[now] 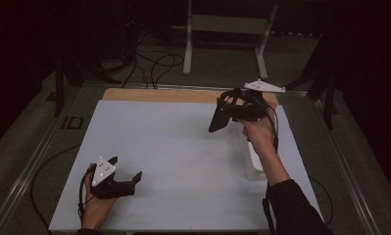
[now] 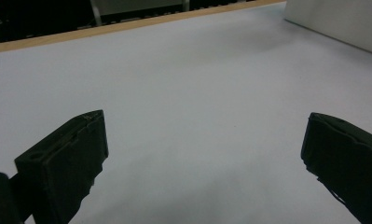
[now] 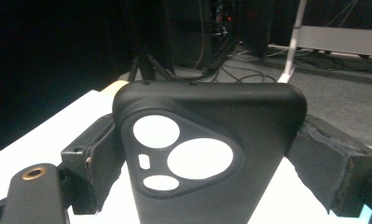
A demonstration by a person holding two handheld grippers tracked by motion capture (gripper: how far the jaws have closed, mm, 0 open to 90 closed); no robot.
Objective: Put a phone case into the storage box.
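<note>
- One big white table top (image 1: pixel 173 161) takes up most of the high view. It has a thin wooden strip (image 1: pixel 158 94) along its far edge.
- Next in size is a white box (image 1: pixel 254 161). It sits on the table at the right side, partly behind the person's right arm. In the left gripper view its pale side (image 2: pixel 342 21) is in the top right corner.
- The right gripper (image 1: pixel 227 110) is held up in the air over the far right part of the table, above the box. A hand (image 1: pixel 259 132) holds it from below.
- The left gripper (image 1: pixel 127 171) sits low near the front left corner of the table, in the person's other hand (image 1: pixel 97 205). Its jaws are wide apart, with bare table between them.
- The smallest thing is a black phone case (image 3: pixel 207 149). The right gripper's jaws are pressed on its two sides, one jaw on each side. Its camera holes show in the right gripper view. In the high view the phone case (image 1: pixel 217 120) hangs down to the left, well above the table.
</note>
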